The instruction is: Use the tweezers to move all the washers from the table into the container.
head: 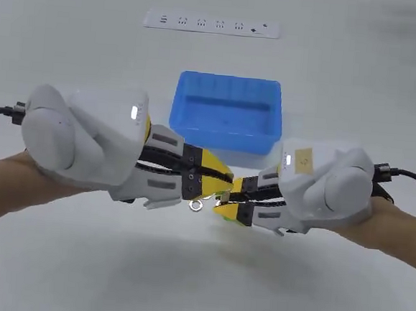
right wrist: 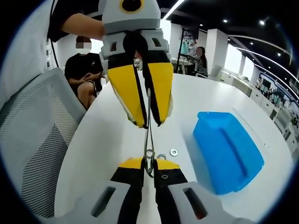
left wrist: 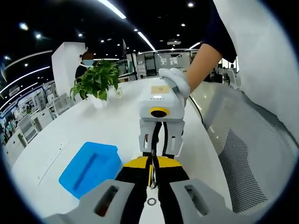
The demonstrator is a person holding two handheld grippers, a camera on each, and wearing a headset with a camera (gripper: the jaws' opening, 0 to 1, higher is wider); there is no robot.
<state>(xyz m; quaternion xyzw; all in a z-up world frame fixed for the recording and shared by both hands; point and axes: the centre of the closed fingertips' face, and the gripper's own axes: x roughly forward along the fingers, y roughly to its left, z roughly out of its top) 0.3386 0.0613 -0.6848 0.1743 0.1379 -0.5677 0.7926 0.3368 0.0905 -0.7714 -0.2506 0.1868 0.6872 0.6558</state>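
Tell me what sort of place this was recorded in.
Probably an open-plan office or showroom: a long white table with a mesh chair beside it, a potted plant standing on the table, and strip lights on a dark ceiling.

Seen from my head, the light is bright, soft and even from above; the white table [head: 62, 274] washes out pale, with 1 faint grey shadow under my left gripper [head: 223, 180] and right gripper [head: 224, 203]. The far power strip [head: 212, 24] is blurred. Both gripper views bow hard at their edges; ceiling strips [left wrist: 112, 8] glare white on dark, and the tweezers [right wrist: 148, 135] glint thin and bright between my fingers [right wrist: 133, 164].
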